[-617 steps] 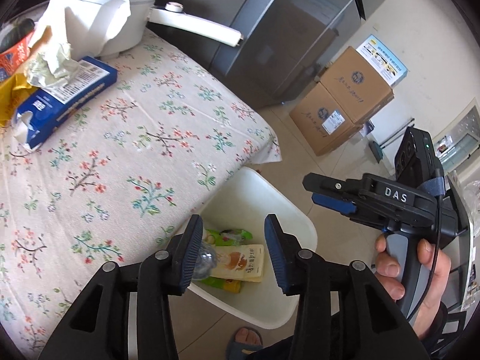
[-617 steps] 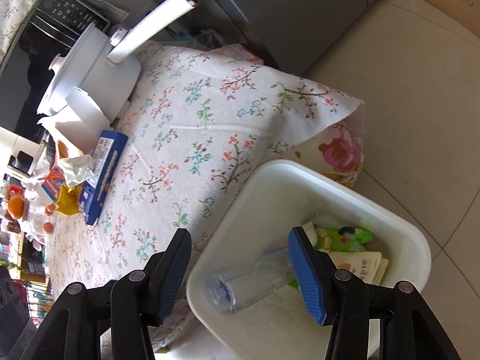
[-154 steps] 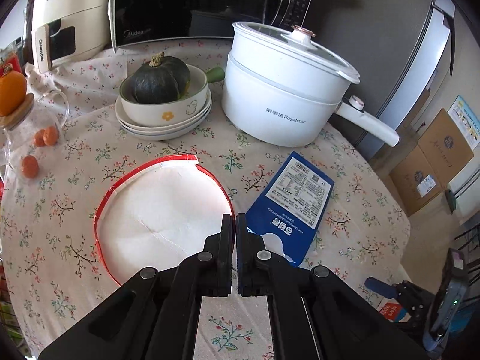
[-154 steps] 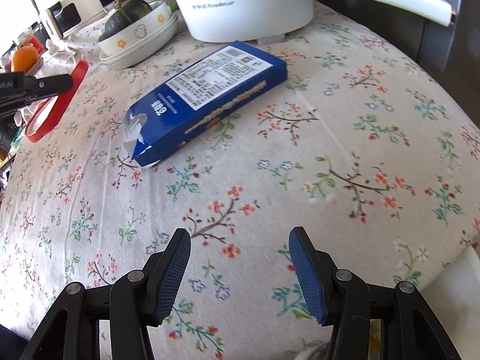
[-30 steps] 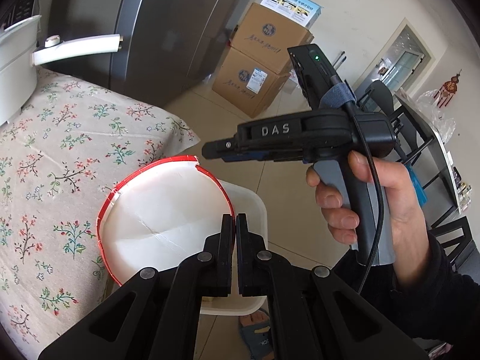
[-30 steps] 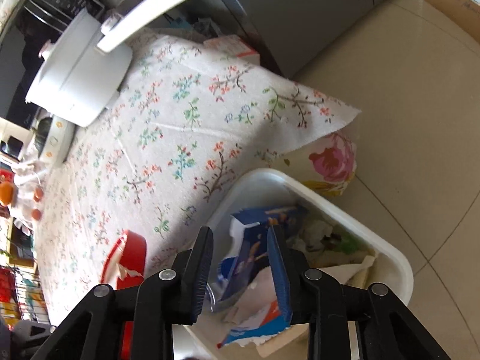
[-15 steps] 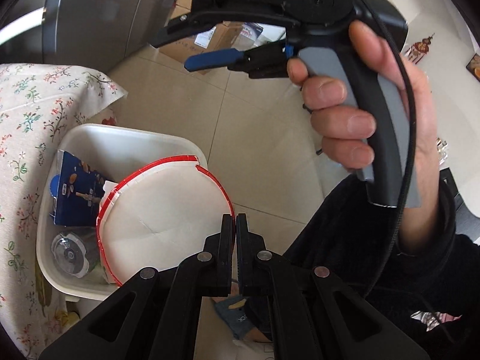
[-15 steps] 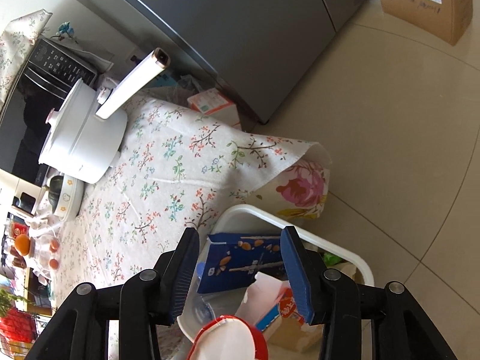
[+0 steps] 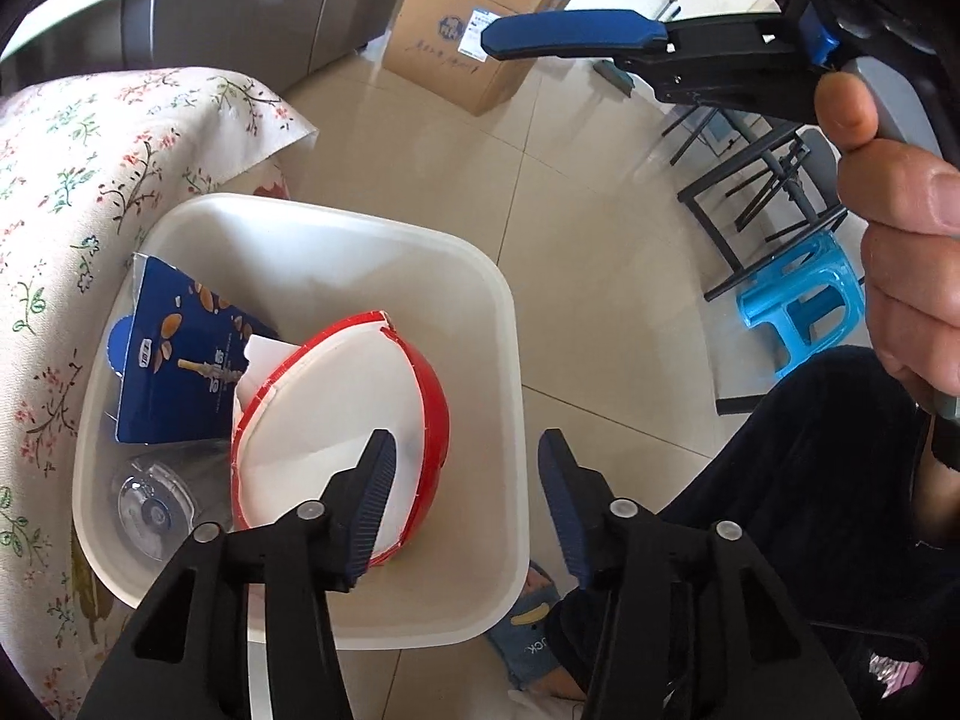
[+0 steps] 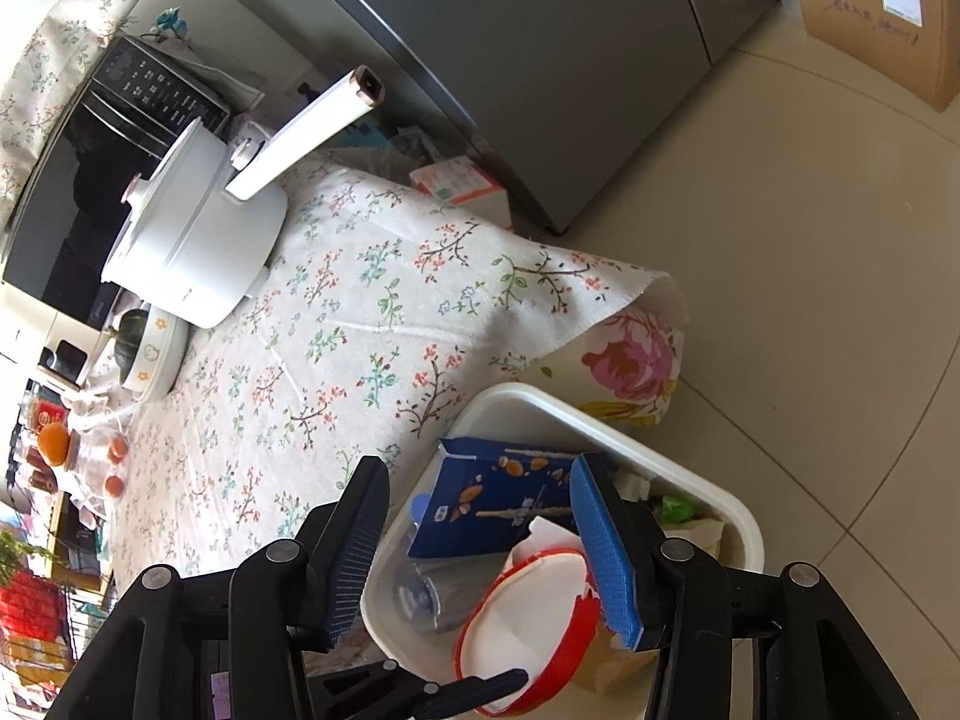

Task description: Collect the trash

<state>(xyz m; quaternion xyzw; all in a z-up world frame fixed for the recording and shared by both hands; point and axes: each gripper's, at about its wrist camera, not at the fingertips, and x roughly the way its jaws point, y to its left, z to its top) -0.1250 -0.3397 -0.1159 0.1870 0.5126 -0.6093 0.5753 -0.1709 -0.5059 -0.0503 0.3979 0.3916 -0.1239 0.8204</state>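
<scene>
Left gripper (image 9: 462, 480): jaws opening, gripping nothing, hovering above white bin (image 9: 384, 243). Red-rimmed paper bowl (image 9: 336, 414): lying inside the bin against blue carton (image 9: 180, 360). Right gripper (image 10: 480, 546): jaws opening, empty.

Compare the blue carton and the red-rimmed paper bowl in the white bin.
The flat rectangular blue carton is printed all over; the round red-rimmed paper bowl is plain white inside. The carton lies toward the tablecloth side of the white plastic bin; the bowl is tilted on top, overlapping it. Both are loose inside the bin.
</scene>
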